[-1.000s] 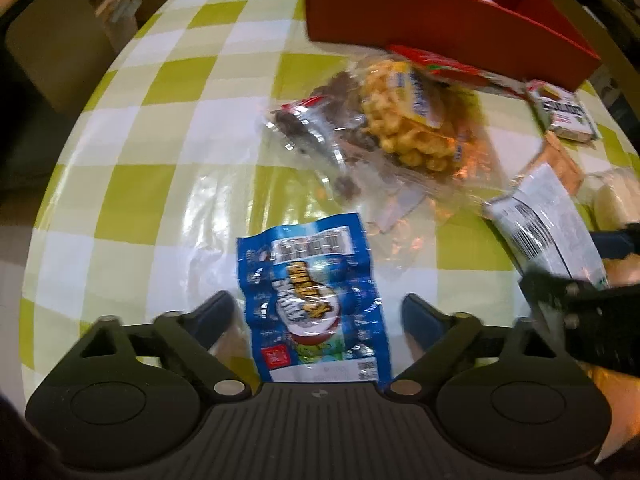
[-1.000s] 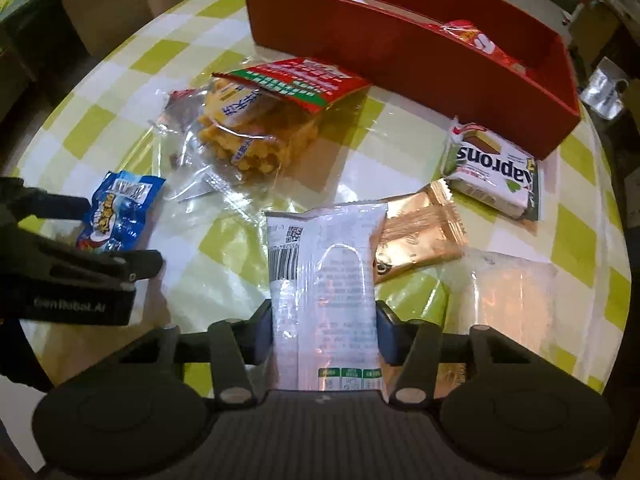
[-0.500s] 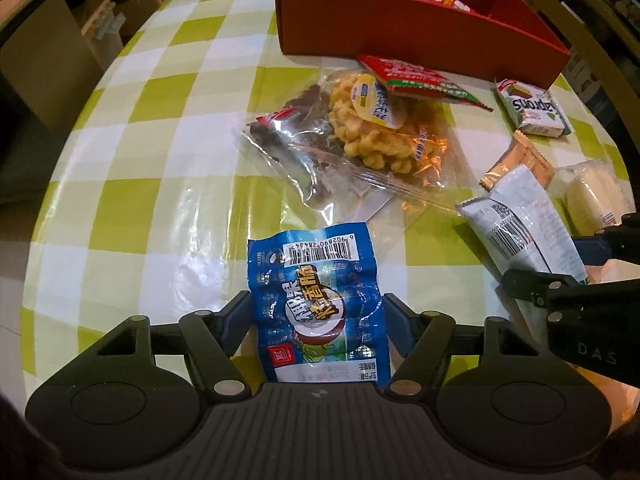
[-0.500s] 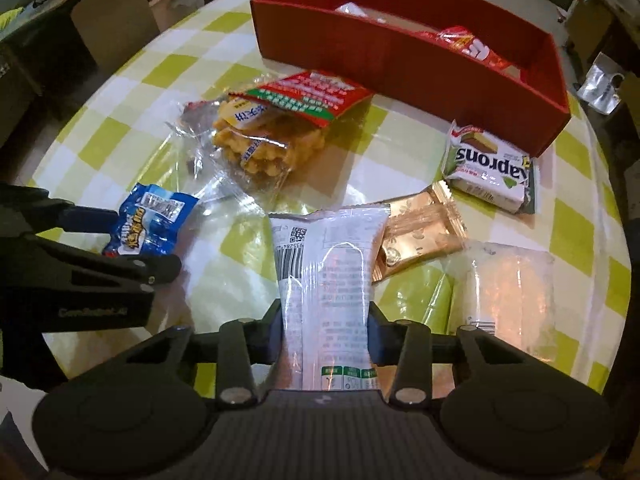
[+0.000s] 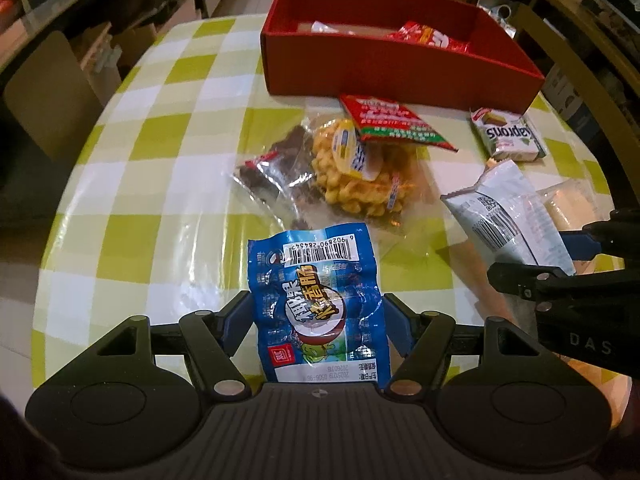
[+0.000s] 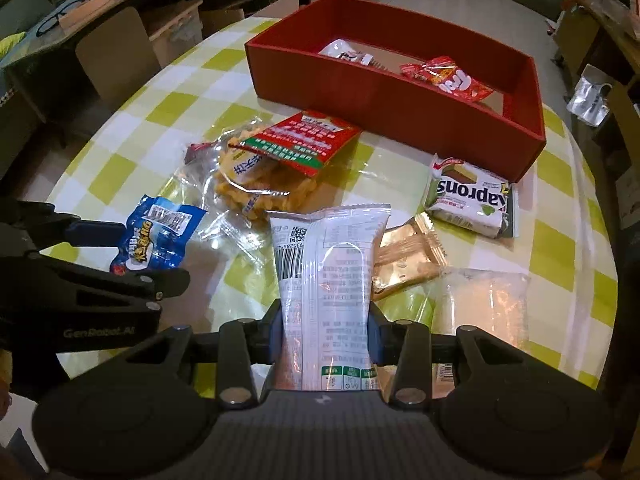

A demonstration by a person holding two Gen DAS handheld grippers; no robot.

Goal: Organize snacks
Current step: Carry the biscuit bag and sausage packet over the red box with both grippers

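Pinching the blue sausage packet [image 5: 320, 304], the left gripper [image 5: 316, 320] has closed from wider a second ago; the right gripper [image 6: 324, 328] has tightened onto the white pouch [image 6: 326, 280]. Both packets now hang raised off the checked table [image 5: 168, 184], red box [image 6: 384, 104] beyond the fingertips.

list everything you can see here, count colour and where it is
red box: 1, red, far side of table
packets in box: 2, one white, one red, inside box
red-green packet: 1, atop the yellow snack bag
yellow snack bag: 1, clear, mid table
dark snack bag: 1, clear, beside the yellow one
wafer pack: 1, white-green, near the box
gold packet: 1, gold, beside white packet
pale bag: 1, translucent, near table edge
table: 1, yellow-white check
blue packet: 1, in left hand-held gripper
white packet: 1, in right hand-held gripper
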